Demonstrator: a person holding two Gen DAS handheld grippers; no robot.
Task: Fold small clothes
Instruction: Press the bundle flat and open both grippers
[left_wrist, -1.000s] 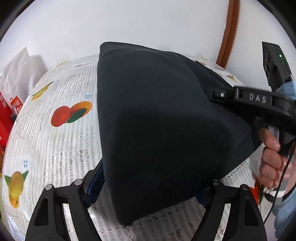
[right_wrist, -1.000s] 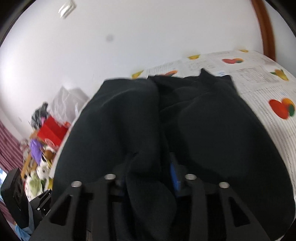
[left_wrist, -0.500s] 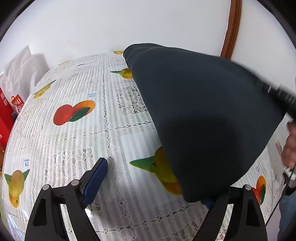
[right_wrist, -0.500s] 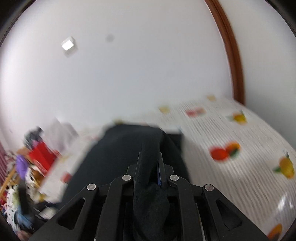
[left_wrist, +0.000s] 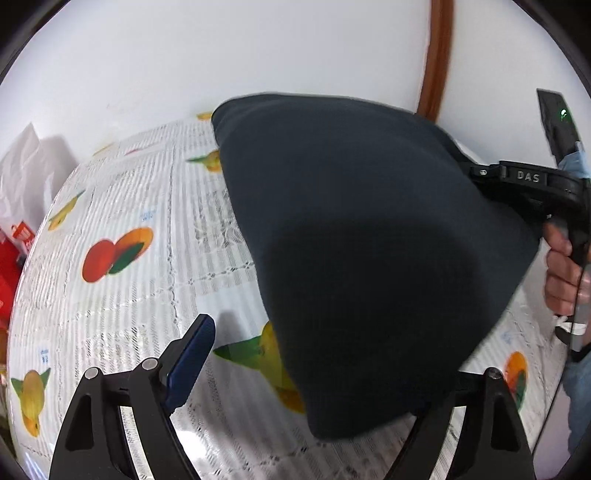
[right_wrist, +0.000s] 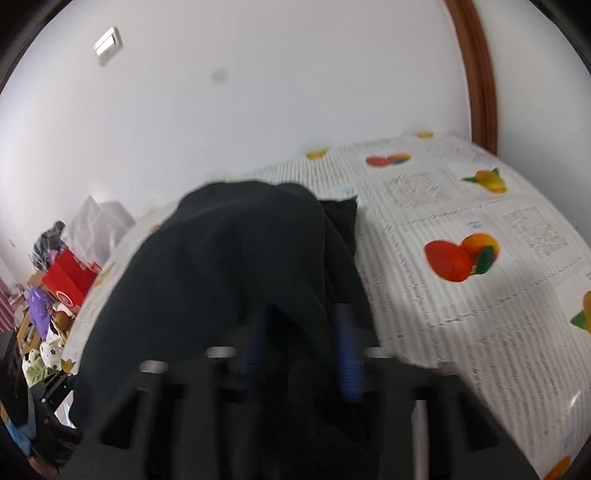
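Note:
A dark navy garment (left_wrist: 369, 240) hangs off the table, stretched toward my right gripper (left_wrist: 480, 173), which shows at the right of the left wrist view. My left gripper (left_wrist: 314, 376) is wide open; its left finger (left_wrist: 190, 354) is bare and the right finger is hidden behind the cloth. In the right wrist view the garment (right_wrist: 229, 266) drapes over my right gripper (right_wrist: 303, 339). Its blue pads (right_wrist: 345, 347) stand apart with cloth bunched between them; the view is blurred.
The table wears a white tablecloth (left_wrist: 122, 295) printed with fruit. A white wall and a brown door frame (left_wrist: 437, 55) stand behind. A red box (right_wrist: 70, 277), bags and toys lie off the table's left side.
The garment swung back toward the left and lower over the table. My right gripper's fingers went from pinched tight to spread apart. My left gripper stayed open.

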